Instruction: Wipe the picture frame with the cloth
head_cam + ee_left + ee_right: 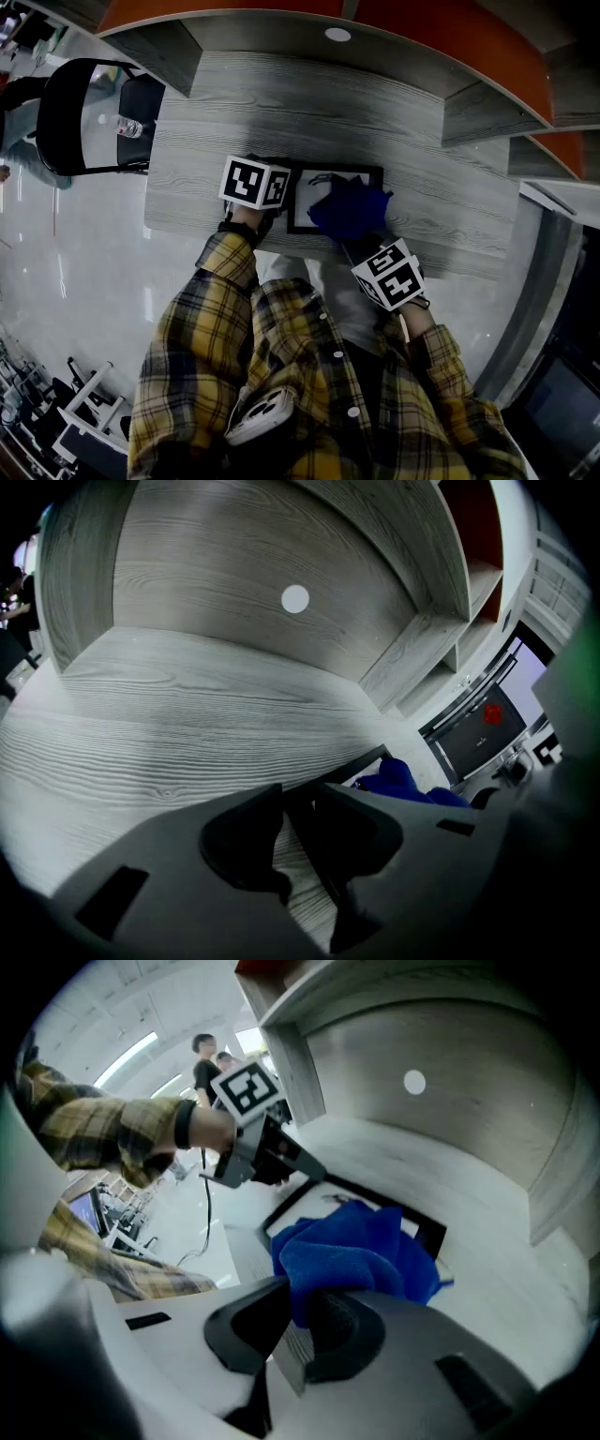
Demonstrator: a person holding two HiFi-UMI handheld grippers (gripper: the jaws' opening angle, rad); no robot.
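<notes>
The picture frame (305, 208) lies flat on the grey desk (281, 103), close to the near edge and right in front of me. That puts its whole face within reach without my leaning over.

My left hand-held gripper (298, 799) has its jaws closed on the frame's left edge, and the dark border runs between them. I hold it there as an anchor. The frame is light and sits on smooth wood, so I judge it would slide or spin under a wiping stroke if nothing pinned it. Gripping the edge also leaves the face free for the other hand.

My right hand-held gripper (300, 1297) is clamped on a fold of the blue cloth (349, 208). The rest of the cloth bunches out ahead of the jaws and rests on the right part of the frame, covering that side, while the left part shows bare white. Pinching only a fold puts a soft wad between the hard jaws and the frame, so it is fabric that touches the surface, not plastic. The gripper tilts steeply down, which presses the wad onto the face.

The wiping looks to be under way, and the bare left part is what I judge is left to cover.
</notes>
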